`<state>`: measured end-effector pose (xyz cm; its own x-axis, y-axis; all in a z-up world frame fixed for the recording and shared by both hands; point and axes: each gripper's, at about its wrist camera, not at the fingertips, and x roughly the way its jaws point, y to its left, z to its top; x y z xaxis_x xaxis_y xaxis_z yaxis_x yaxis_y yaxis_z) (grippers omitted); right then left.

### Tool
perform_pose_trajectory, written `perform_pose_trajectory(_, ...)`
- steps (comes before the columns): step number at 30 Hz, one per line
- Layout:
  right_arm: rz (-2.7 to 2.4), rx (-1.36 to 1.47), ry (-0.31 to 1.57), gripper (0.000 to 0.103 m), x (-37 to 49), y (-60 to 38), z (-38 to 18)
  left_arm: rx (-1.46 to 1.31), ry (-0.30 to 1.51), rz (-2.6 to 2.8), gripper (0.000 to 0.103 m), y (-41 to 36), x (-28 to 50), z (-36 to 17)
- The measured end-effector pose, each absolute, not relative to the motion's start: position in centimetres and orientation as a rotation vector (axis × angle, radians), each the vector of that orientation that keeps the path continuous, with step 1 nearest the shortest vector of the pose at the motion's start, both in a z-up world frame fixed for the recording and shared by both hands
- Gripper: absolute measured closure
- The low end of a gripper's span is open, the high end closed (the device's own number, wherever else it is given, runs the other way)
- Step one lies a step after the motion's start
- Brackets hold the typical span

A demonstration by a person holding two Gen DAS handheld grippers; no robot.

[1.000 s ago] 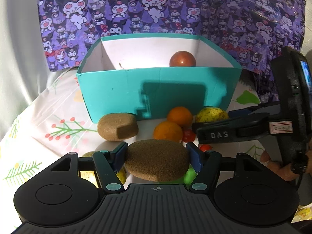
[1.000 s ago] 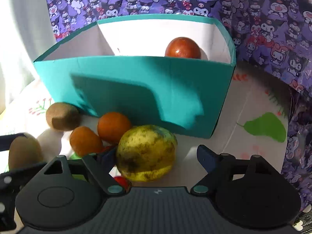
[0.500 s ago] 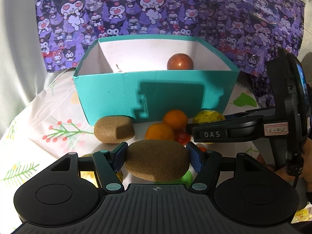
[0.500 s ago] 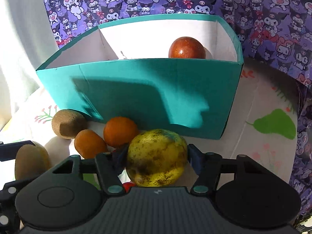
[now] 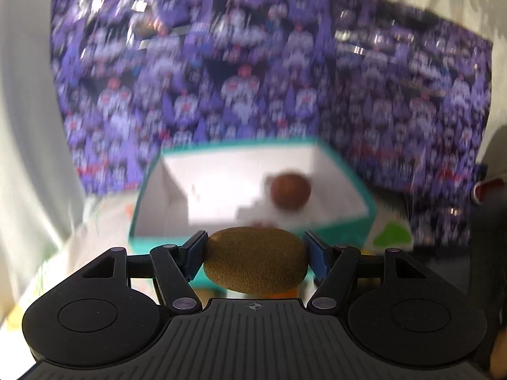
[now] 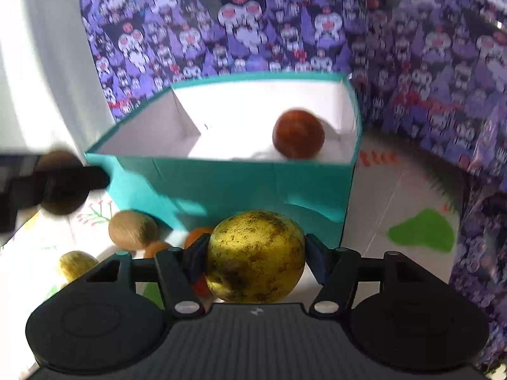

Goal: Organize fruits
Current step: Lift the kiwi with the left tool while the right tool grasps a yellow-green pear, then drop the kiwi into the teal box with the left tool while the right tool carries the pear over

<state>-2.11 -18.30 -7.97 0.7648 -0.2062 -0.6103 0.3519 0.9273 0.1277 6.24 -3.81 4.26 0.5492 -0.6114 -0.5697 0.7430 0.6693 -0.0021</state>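
Observation:
My left gripper (image 5: 255, 251) is shut on a brown kiwi (image 5: 255, 259) and holds it high, just before the near wall of the teal box (image 5: 358, 177). The view is blurred. My right gripper (image 6: 255, 253) is shut on a speckled yellow pear (image 6: 255, 256), lifted off the table in front of the teal box (image 6: 240, 183). A red-brown round fruit (image 6: 298, 134) lies inside the box at the right; it also shows in the left wrist view (image 5: 290, 191). The left gripper with its kiwi (image 6: 60, 190) shows at the left of the right wrist view.
On the table before the box lie a second kiwi (image 6: 133, 229), two oranges (image 6: 196, 236), a yellowish fruit (image 6: 76, 264) and a small red one (image 6: 201, 286). A purple patterned sheet (image 6: 253, 25) hangs behind the box. A green pear print (image 6: 421, 231) marks the cloth at right.
Both grippers have risen, so both views now look down into the box. The left gripper carried its kiwi up towards the box. The right gripper lifted the pear off the table.

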Motion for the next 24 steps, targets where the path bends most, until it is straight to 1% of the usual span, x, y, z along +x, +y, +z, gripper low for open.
perform_pose_trajectory(3, -0.312, 0.246, 0.607, 0.04, -2.7, -18.6, -7.0, 0.252, 0.539, -0.796, 0.032, -5.7, 7.5, 5.5)
perform_pose_trajectory(7, -0.325, 0.23, 0.582, 0.04, -3.0, -19.0, -5.9, 0.264, 0.521, -0.78, 0.032, -8.1, 9.1, 5.7)
perform_pose_trajectory(14, -0.349, 0.222, 0.558, 0.04, -3.3, -19.6, -5.1, 0.265, 0.556, -0.756, 0.032, -11.0, 11.6, 3.4)
perform_pose_trajectory(24, -0.359, 0.206, 0.541, 0.04, -3.1, -20.0, -4.7, 0.283, 0.625, -0.718, 0.032, -12.7, 14.1, 0.0)
